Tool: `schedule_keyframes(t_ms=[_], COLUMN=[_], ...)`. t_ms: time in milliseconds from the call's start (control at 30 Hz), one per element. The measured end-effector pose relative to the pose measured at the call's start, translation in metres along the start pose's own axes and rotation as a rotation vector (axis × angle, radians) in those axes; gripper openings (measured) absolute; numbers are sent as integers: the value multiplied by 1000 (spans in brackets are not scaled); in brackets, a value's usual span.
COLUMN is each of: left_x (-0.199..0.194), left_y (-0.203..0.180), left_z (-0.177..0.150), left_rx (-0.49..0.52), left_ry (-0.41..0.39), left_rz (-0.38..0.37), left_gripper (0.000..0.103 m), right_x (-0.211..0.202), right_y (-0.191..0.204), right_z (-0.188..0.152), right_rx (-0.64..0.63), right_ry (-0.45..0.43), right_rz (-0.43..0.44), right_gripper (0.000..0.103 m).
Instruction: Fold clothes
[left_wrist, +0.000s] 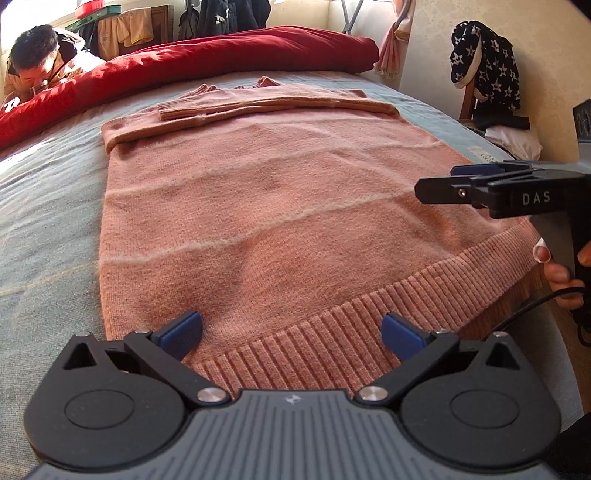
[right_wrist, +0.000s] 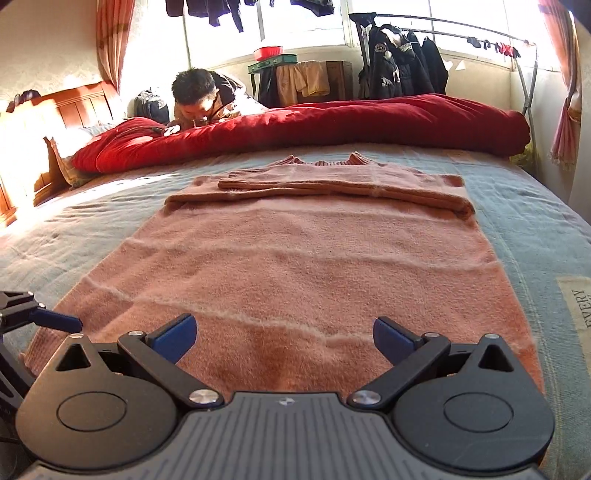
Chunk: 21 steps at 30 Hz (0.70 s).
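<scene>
Left wrist view: the left gripper fills the bottom of the frame, its blue pads spread wide apart with nothing between them, hovering over the ribbed hem of a pink sweater. The sweater lies flat on the bed, centre frame, its sleeves folded across the chest toward 12 o'clock. At 3 o'clock the right gripper enters side-on above the sweater's right edge; from this angle I cannot tell how its jaws stand. A hand holds its grip at 4 o'clock. A red quilt runs along the far side at 11 o'clock, with a person behind it.

Right wrist view: the right gripper sits at 6 o'clock, pads wide apart and empty, above the sweater's lower part. The left gripper's tip shows at 9 o'clock, by the sweater's left corner. The quilt lies at 12 o'clock.
</scene>
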<state>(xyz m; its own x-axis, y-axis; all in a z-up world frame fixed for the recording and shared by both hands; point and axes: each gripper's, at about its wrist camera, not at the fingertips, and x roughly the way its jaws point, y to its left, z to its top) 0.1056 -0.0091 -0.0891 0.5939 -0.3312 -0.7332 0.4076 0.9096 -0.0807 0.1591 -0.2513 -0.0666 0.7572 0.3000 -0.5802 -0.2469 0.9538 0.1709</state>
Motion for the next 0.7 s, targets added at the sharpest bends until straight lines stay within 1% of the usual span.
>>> schedule_keyframes(t_ms=[67,100,200,233,300,367,433,500,533,600,633,700], left_x=[0,0,0,0,1,1,-1,-3,-4,-6,-6,-9], left_y=[1,1,0,0,-2,-4,-6,-5,-5,-4,-4,-4], left_z=[-1,-2,-2,-1,0,2,2,0,-1,-4,-6,-7], left_rx=[-8,-7,-9,-11,-8,-3,-7,-16,-19,-13,-6,0], left_ry=[-7,-8,-9,-9,-6,-4,-9,-12,-11,-7,-4,-2], left_rz=[-2,-1,3,5,12,20,27,21,16,15,18,17], left_gripper=[102,102,102,102,102,102,102,102,102,102,102,102], right_x=[15,16,5,-1,-15,-28,-35,-34,-33,-36,-40,-44], right_y=[-5,-4,2,5,3,-10,-30,-52,-62,-76,-78,-77], right_z=[-4,-9,-27,-30,-30,-25,-21,-23,-28,-39,-44,-49], right_rx=[69,77,35,12,11,64,133,210,246,293,291,280], right_ry=[74,84,69,78,71,31,0,23,38,43,25,21], right_rz=[30,33,17,12,13,0,-37,-103,-120,-116,-100,-97], right_gripper=[103,103,103,103,103,103,103,103,103,103,103,103])
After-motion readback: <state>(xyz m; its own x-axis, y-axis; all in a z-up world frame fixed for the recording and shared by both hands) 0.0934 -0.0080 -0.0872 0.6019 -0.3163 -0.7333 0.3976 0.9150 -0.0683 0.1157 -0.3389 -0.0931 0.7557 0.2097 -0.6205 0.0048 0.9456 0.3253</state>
